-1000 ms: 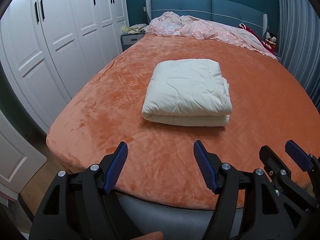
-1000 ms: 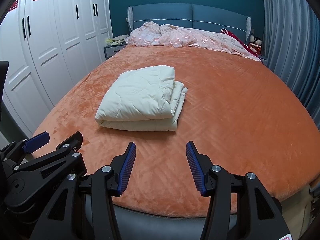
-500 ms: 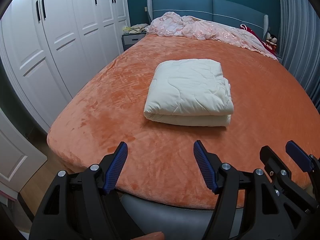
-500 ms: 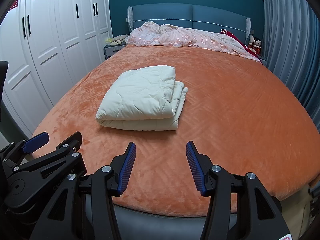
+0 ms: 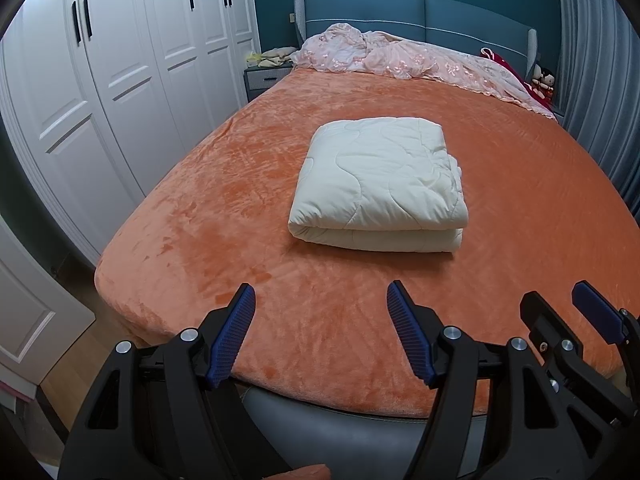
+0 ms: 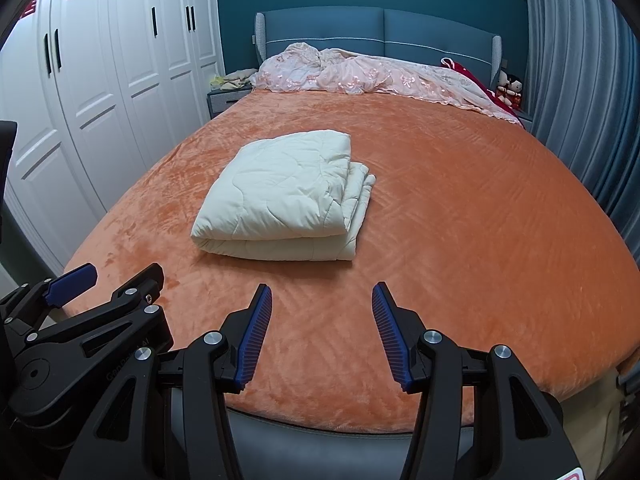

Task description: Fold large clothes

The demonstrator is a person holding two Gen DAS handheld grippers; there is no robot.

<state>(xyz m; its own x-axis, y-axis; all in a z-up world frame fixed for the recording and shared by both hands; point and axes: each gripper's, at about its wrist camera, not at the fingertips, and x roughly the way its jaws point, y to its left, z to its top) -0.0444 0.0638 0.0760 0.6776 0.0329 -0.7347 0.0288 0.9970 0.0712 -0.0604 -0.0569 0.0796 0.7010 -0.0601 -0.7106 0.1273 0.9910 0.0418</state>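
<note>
The cream quilt [image 5: 380, 184] is soft quilted cloth, matt, with wavy stitch lines. The orange bed cover [image 5: 240, 208] looks like plush fleece with a slight sheen. Wardrobe doors [image 5: 120, 80] are smooth glossy white. Gripper pads [image 6: 256, 336] are ribbed blue rubber on matt black plastic.

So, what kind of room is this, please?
A bedroom, most likely in a home: a wide bed with a padded blue headboard, tall white wardrobe doors along one wall, and a nightstand beside the bed.
</note>
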